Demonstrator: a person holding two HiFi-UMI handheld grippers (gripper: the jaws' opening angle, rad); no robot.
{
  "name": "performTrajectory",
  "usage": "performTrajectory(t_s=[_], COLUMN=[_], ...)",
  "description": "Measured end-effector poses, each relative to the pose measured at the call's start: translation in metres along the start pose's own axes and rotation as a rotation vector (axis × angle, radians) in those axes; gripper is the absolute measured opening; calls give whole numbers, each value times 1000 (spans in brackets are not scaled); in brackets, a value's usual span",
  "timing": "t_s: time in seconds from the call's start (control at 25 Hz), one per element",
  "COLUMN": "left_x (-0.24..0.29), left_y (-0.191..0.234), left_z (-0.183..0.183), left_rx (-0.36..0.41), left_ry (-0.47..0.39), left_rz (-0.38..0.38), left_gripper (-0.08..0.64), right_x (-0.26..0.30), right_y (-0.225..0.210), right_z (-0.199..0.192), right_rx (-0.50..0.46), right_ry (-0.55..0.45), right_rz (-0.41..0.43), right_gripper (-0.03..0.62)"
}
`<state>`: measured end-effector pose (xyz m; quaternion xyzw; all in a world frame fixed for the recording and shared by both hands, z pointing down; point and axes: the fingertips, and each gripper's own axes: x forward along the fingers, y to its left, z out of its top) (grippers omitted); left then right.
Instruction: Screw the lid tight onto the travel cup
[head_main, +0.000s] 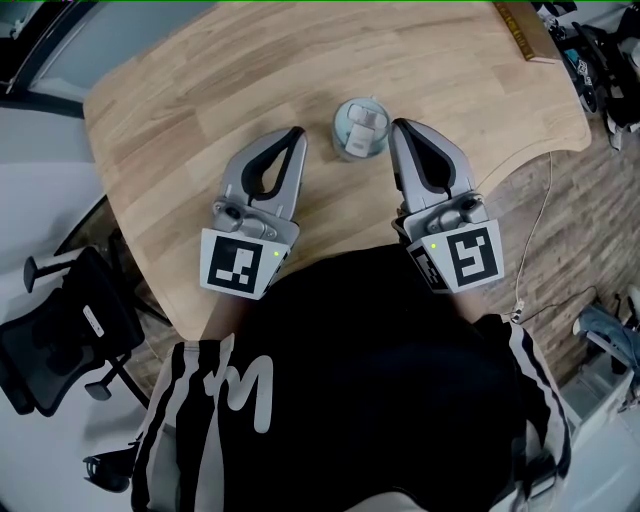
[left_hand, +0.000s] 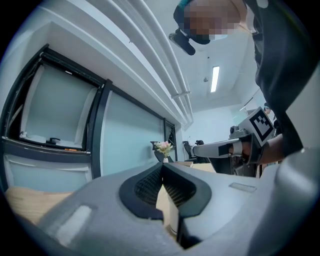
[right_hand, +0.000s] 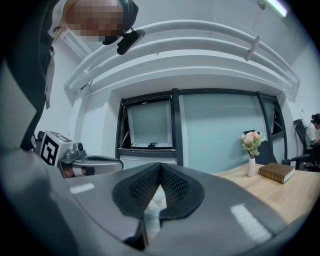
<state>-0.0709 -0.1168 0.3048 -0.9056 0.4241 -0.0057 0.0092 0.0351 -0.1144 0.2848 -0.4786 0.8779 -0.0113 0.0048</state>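
The person's black top with white stripes (head_main: 380, 380) fills the near edge of the head view. Ahead of it both claws lie level on the light wooden surface (head_main: 200, 90). The left claw (head_main: 297, 132) is clenched with nothing in it, and so is the right claw (head_main: 397, 125). The pale blue-green travel cup (head_main: 360, 128) stands upright between their tips, nearer the right one, with its lid (head_main: 365, 120) on top. A brown book (head_main: 525, 30) lies at the far edge.
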Motion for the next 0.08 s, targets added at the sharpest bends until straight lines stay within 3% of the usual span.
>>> performTrajectory(t_s=[0.08], left_x=[0], left_y=[1], left_z=[0], left_rx=[1], left_ry=[-3], left_rz=[3], left_gripper=[0], right_x=[1], right_y=[3], right_z=[4], right_rx=[16], right_ry=[-27], right_rz=[10], right_gripper=[-2])
